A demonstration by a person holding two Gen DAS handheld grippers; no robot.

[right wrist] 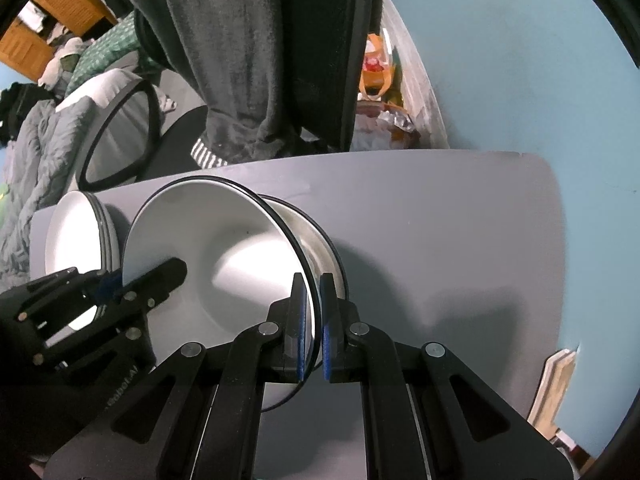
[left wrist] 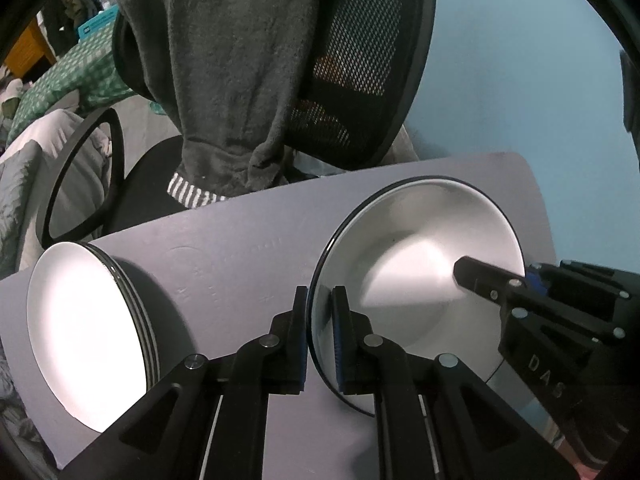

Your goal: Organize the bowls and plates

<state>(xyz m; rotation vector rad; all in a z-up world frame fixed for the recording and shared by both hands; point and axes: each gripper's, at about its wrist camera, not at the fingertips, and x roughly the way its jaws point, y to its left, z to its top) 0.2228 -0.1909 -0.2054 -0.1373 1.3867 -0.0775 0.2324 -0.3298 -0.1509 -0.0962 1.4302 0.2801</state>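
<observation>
A white bowl with a black rim (left wrist: 416, 264) (right wrist: 224, 264) is held over the grey table (left wrist: 240, 248) (right wrist: 440, 240). My left gripper (left wrist: 320, 312) is shut on its left rim. My right gripper (right wrist: 314, 304) is shut on its right rim; it also shows in the left wrist view (left wrist: 480, 276). The left gripper shows in the right wrist view (right wrist: 152, 280). A second bowl (right wrist: 320, 248) sits right behind the held one. A stack of white plates (left wrist: 88, 328) (right wrist: 80, 232) lies at the table's left end.
A black mesh office chair (left wrist: 360, 80) draped with a dark grey towel (left wrist: 232, 80) stands behind the table. A bed with grey and green bedding (left wrist: 60, 100) lies to the left. A blue wall (left wrist: 520, 80) is to the right. Bags (right wrist: 380, 80) sit on the floor beyond.
</observation>
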